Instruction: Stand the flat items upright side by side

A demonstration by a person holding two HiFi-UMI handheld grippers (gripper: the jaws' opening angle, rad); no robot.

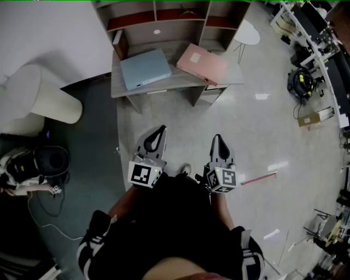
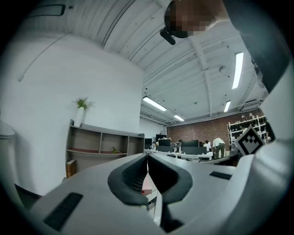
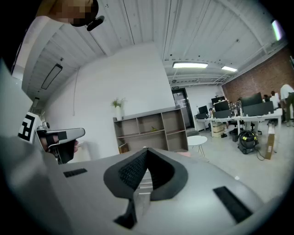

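Below, the floor (image 1: 262, 136): pale and glossy, with open room between the person and the desk; a dark carpet (image 1: 93, 158) borders it along the left.
Shelf unit (image 1: 164, 16): stands against the wall at the far side, its open compartments facing the person.
Desk (image 1: 123, 90): grey, set just in front of the shelf unit; its front edge faces the open floor.
Armchair (image 1: 38, 93): beige, off to the left of the desk, on the carpet side.
Blue flat item (image 1: 145, 68): lies flat on the left half of the desk, turned slightly, its near corner close to the front edge.
Pink flat item (image 1: 202, 63): lies flat on the right half, set at an angle — its near corner reaches the front edge. A bare gap of desk separates it from the blue one.
Side table (image 1: 247, 33): small, round, white, just right of the shelf unit.
Left gripper (image 1: 159, 129): held low before the person's body, well apart from the desk; jaws pressed together with nothing between them.
Right gripper (image 1: 217, 138): beside the left one, equally far from the desk — jaws closed, empty.
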